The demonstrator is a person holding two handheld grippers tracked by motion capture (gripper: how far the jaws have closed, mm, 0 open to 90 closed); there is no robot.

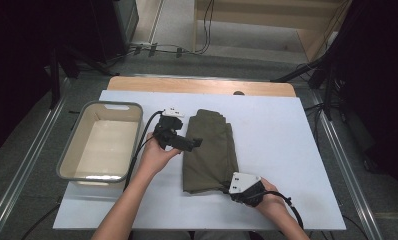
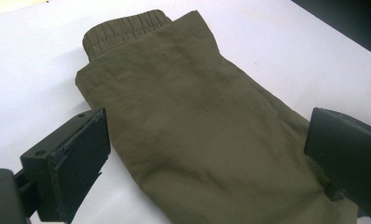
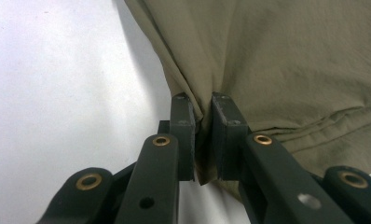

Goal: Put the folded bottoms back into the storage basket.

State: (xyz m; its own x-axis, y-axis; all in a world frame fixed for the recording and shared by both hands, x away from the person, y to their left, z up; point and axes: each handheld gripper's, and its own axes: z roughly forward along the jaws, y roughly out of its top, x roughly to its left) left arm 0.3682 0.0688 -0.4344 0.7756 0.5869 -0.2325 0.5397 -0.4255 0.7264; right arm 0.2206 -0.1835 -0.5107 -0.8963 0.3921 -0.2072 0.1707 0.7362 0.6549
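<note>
Folded olive-green trousers (image 1: 209,150) lie lengthwise in the middle of the white table (image 1: 287,150). Their elastic waistband (image 2: 127,28) points to the far end. My left gripper (image 1: 194,144) hovers at the trousers' left edge, jaws wide open. In the left gripper view the cloth (image 2: 197,130) lies between and beyond the pads of that gripper (image 2: 207,126), which do not touch it. My right gripper (image 1: 227,189) is at the near right corner. In the right gripper view its jaws (image 3: 202,105) are shut on a pinched fold of the cloth (image 3: 291,60).
A grey plastic basket (image 1: 112,105) with nothing in it stands at the table's left side, next to my left hand. Bare white table lies to the right of the trousers. A wooden strip (image 1: 202,85) runs along the far edge.
</note>
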